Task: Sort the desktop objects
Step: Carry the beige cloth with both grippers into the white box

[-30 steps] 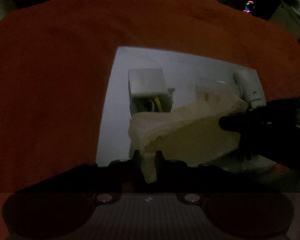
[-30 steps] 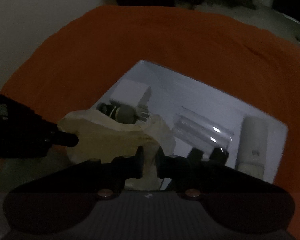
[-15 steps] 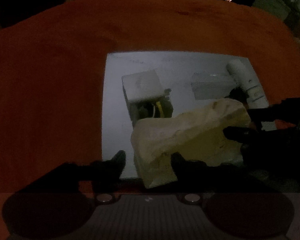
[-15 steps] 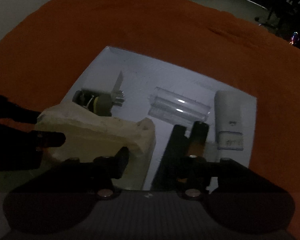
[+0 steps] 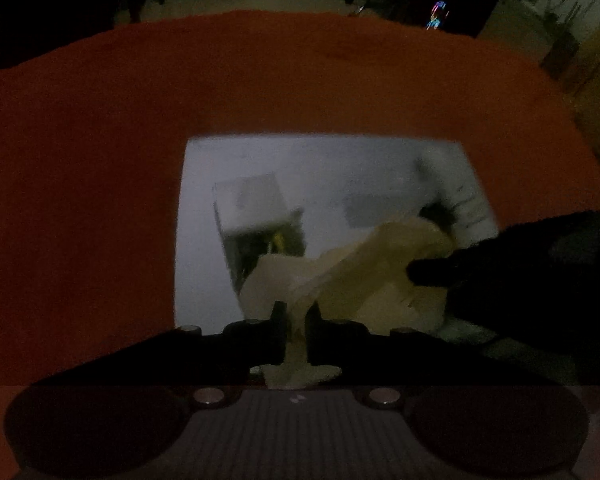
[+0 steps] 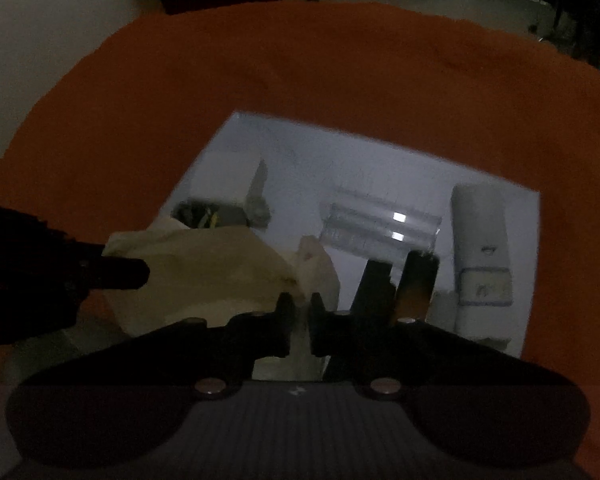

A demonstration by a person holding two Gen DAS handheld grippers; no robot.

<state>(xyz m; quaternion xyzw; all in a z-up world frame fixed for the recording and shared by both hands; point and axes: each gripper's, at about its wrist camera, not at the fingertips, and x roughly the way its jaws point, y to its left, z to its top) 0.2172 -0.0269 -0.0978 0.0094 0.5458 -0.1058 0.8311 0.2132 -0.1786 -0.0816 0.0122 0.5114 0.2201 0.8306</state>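
Observation:
A crumpled cream cloth hangs over the white sheet on the orange table cover. My left gripper has its jaws closing on the cloth's near left fold, pads pinching it. In the right wrist view the same cloth runs leftward. My right gripper is also closing, its pads pinching the cloth's right end. Each gripper's dark fingers show at the side of the other's view, against the cloth. The picture is dim and blurred.
On the sheet lie a small open white box with yellow bits inside, a clear plastic case, a white oblong device and a dark two-pronged piece. Orange cover surrounds the sheet.
Both grippers opened around the cloth half a second ago and have shut on it again. The cloth has bunched up between them.

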